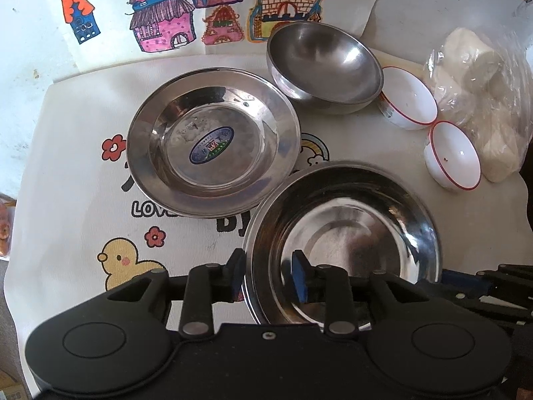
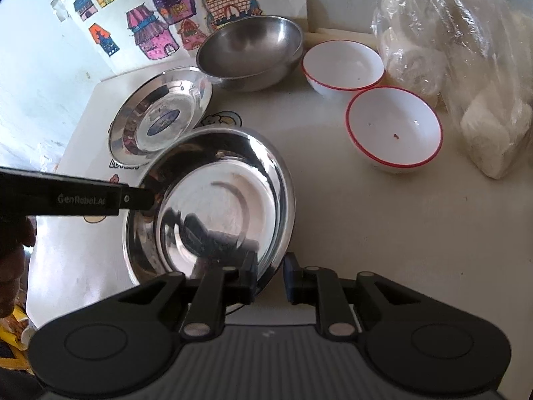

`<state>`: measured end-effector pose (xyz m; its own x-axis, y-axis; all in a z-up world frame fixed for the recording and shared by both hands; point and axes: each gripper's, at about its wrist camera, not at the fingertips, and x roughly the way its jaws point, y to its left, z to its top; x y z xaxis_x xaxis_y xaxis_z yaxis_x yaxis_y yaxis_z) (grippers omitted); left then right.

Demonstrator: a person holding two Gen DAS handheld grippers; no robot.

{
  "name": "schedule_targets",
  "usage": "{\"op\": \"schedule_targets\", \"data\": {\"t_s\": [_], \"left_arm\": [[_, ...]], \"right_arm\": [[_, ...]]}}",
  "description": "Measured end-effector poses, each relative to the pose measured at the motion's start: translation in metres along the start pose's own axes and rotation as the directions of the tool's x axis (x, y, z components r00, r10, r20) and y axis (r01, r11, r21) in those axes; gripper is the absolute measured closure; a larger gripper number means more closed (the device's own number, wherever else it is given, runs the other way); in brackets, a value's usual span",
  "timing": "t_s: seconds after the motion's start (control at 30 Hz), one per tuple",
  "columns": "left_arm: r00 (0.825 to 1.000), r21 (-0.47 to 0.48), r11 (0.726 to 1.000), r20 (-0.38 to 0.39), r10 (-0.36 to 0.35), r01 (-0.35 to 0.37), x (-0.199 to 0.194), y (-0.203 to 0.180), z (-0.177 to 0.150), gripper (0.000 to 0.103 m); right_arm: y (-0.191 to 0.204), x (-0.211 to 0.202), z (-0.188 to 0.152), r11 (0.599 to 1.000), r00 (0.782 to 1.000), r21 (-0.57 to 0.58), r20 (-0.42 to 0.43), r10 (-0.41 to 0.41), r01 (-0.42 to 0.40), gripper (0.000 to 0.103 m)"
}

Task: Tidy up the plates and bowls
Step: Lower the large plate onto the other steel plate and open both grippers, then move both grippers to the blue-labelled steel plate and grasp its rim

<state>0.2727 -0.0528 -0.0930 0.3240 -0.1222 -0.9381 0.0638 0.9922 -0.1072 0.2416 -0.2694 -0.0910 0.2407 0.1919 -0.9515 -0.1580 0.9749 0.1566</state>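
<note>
The near steel plate lies flat on the table, and both grippers straddle its rim. My left gripper is open: one finger stands outside the plate's left rim and the other inside, with a clear gap. From the left, one of its fingers reaches to the plate's edge. My right gripper brackets the near right rim, jaws slightly apart and not pressing. Behind are a second steel plate with a blue sticker and a steel bowl. Two red-rimmed white bowls stand to the right.
A clear plastic bag of white lumps sits at the far right beside the white bowls. Coloured house drawings lie at the back. A cartoon duck mat covers the left of the table. A hand shows at the left edge.
</note>
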Motion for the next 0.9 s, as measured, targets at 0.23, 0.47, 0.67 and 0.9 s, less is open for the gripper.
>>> {"op": "schedule_targets", "data": {"t_s": [0.23, 0.47, 0.67, 0.9], "left_arm": [[1.0, -0.036, 0.999, 0.003, -0.002, 0.002, -0.004, 0.008, -0.003, 0.067], [0.999, -0.082, 0.996, 0.032, -0.013, 0.016, -0.015, 0.02, -0.007, 0.034], [0.999, -0.157, 0.987, 0.032, -0.013, 0.018, -0.02, 0.041, -0.011, 0.008], [0.999, -0.164, 0.986, 0.032, -0.012, 0.017, -0.02, 0.065, -0.018, 0.001]], "right_arm": [[0.006, -0.004, 0.0, 1.0, 1.0, -0.021, 0.021, -0.02, 0.02, 0.072], [0.009, -0.013, -0.002, 0.999, 0.998, -0.015, 0.045, -0.036, 0.037, 0.047], [0.011, -0.022, -0.005, 0.998, 0.996, 0.028, 0.068, -0.06, 0.058, 0.018], [0.016, -0.024, -0.007, 0.991, 0.991, 0.093, 0.09, -0.102, 0.094, 0.0]]}}
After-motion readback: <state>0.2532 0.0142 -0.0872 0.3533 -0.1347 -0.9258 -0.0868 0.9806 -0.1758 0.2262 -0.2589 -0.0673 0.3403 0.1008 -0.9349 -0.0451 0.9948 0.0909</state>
